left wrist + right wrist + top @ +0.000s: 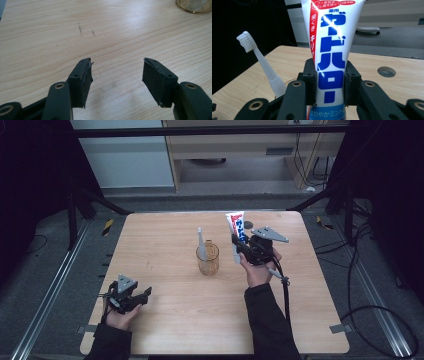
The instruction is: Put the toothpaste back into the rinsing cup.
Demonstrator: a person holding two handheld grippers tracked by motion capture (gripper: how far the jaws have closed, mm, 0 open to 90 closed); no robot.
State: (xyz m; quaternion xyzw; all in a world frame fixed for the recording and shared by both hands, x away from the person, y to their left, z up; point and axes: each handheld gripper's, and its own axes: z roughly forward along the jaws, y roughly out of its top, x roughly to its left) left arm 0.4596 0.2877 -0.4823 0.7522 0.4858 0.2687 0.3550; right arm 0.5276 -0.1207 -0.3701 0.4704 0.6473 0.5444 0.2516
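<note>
right gripper (pixel 241 245) clamped on toothpaste tube (pixel 237 231), held upright above table (pixel 165 315), just right of cup (pixel 207 259) | toothbrush (pixel 201 243) stands in cup | left gripper (pixel 141 296) released, idle near front-left | judged step: tube into cup; should be centred over rim, lowered clear of brush, then released

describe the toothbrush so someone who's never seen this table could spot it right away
Start at the wooden table and find the clear amber cup near its middle. The toothbrush stands in that cup, leaning, bristles up. It is slim and plain white, unlike the printed red, white and blue toothpaste tube held beside it in the right tongs.
</note>
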